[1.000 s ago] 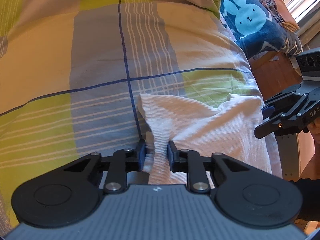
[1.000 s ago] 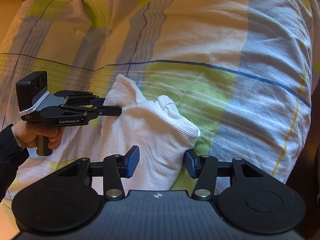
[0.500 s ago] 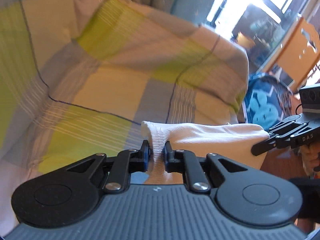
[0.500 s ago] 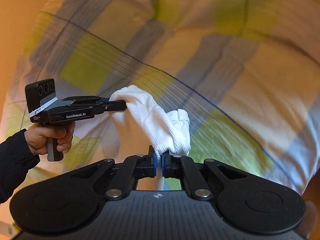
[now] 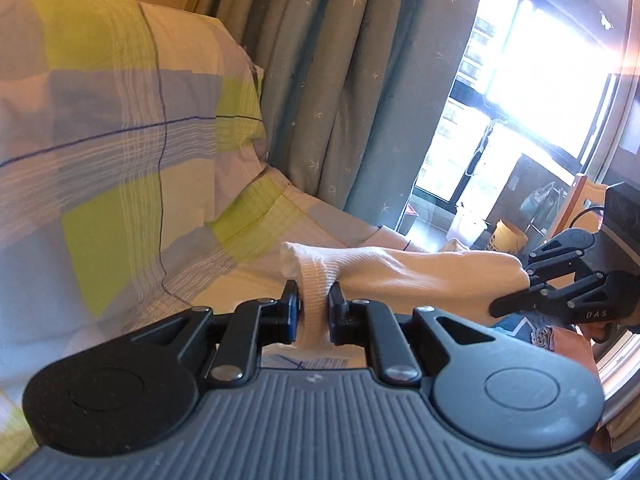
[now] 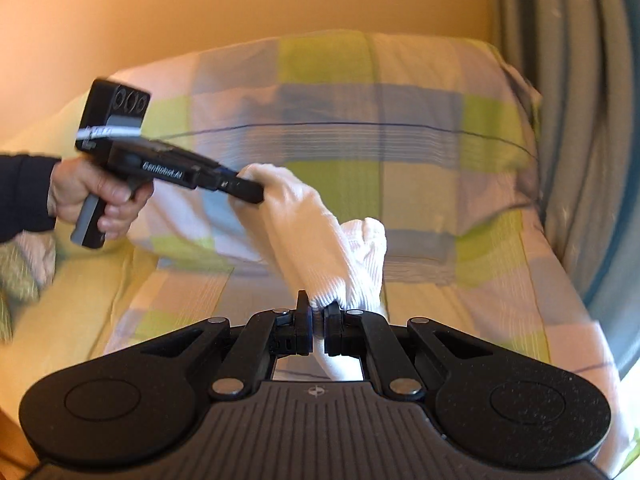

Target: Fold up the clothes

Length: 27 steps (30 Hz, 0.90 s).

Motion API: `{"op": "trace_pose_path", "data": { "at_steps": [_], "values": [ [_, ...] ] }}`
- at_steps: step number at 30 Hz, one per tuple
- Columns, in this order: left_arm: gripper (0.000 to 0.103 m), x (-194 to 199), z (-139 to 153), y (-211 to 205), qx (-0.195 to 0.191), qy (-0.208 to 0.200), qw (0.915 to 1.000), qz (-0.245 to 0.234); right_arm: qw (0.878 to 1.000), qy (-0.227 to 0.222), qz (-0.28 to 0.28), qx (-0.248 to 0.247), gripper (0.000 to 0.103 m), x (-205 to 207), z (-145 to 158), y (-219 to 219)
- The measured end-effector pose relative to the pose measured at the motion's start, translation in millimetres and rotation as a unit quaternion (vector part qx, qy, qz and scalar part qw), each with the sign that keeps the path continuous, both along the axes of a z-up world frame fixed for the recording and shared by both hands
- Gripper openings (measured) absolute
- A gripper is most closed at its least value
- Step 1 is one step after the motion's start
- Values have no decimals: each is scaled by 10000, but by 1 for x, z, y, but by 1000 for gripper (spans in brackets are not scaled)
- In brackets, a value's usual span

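A white ribbed garment [image 5: 400, 276] hangs stretched in the air between both grippers, above the bed. My left gripper [image 5: 313, 312] is shut on its banded edge. My right gripper [image 6: 317, 322] is shut on the other end of the garment [image 6: 316, 240]. In the left wrist view the right gripper [image 5: 520, 300] shows at the garment's far end. In the right wrist view the left gripper [image 6: 256, 192] shows at the garment's far left end, held by a hand. The lower part of the garment is hidden below both grippers.
A bed with a plaid yellow, green and grey cover [image 6: 400, 152] lies below. A pillow in the same cover [image 5: 120, 112] lies at the head. Grey-green curtains [image 5: 328, 80] hang beside the bed, with a bright window [image 5: 532, 72] at the right.
Both grippers closed on the white garment and lifted it off the bed. It is now stretched in the air, and both views have tilted up toward the pillow, curtain and window.
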<state>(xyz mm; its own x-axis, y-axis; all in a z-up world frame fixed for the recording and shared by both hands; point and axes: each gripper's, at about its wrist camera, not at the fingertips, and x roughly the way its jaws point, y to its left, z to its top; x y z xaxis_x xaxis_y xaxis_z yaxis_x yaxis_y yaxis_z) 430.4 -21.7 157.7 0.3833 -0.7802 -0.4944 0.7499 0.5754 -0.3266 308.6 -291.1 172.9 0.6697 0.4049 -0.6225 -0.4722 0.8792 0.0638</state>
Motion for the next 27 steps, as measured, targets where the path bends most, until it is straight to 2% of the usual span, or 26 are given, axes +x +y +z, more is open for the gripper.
{"op": "trace_pose_path", "data": {
  "at_steps": [2, 4, 8, 12, 16, 21, 23, 25, 27],
  "values": [
    [11, -24, -20, 17, 95, 152, 9997, 193, 9993, -17, 286, -248, 5, -16, -13, 20],
    [11, -52, -51, 41, 294, 449, 9979, 358, 9977, 136, 551, -370, 5, -35, -38, 39],
    [11, -100, -117, 73, 902, 1199, 9874, 497, 9899, 943, 1018, -306, 5, -74, -112, 73],
    [11, -125, -159, 85, 1373, 1514, 9782, 359, 9770, 1657, 1329, -194, 5, -98, -163, 96],
    [11, -102, -170, 79, 1232, 1354, 9823, 403, 9729, 2043, 1086, 42, 5, -80, -176, 86],
    [12, -49, -183, 39, 1257, 958, 9870, 294, 9768, 2051, 590, 194, 5, -25, -186, 50],
    [14, -31, -201, 26, 1353, 913, 9861, 306, 9780, 2040, 408, 140, 5, -4, -205, 38],
    [17, -14, -224, 12, 1583, 1039, 9815, 286, 9780, 2072, 217, 81, 6, 16, -228, 28],
    [20, -7, -240, 5, 1755, 1149, 9774, 257, 9685, 2475, 14, 260, 10, 31, -252, 17]
  ]
}}
